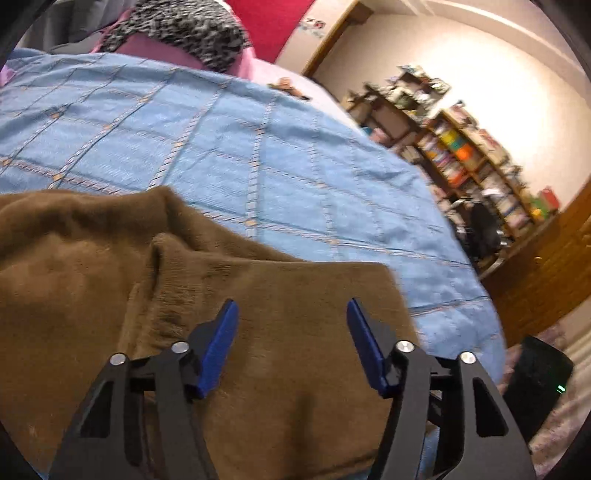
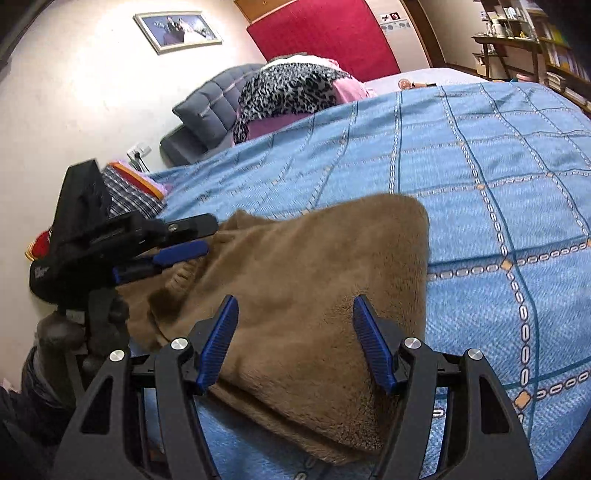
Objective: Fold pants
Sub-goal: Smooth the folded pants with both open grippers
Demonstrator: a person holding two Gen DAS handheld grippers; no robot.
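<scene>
The brown pants (image 2: 306,273) lie folded into a thick, roughly square bundle near the close edge of the bed (image 2: 480,184), soft and fleecy in nap, with a ribbed band showing at the bundle's left side in the right wrist view; in the left wrist view the same pants (image 1: 221,314) show a raised fold running up the middle and a squared corner to the right. Under them spreads a blue bedspread (image 1: 258,147) with a woven grid of dark lines and pale chain-like stitching; nothing lies on top of the bundle. The left claw (image 1: 291,343) hangs just above the cloth with its blue ribbed pads spread apart and nothing pinched between them; whether the pads touch the pile cannot be told. The right claw (image 2: 295,339) is likewise spread over the near part of the bundle, gripping nothing; from its camera the left claw (image 2: 177,254) comes in at the bundle's left edge, by the ribbed band. At the far end of the bed sit a leopard-print cloth (image 2: 291,88) over something pink, a grey quilted cushion (image 2: 210,107), and a red panel (image 2: 325,29) on the wall; a framed picture (image 2: 177,29) hangs to the left; crowded bookshelves (image 1: 461,147) stand beyond the bed's far side.
</scene>
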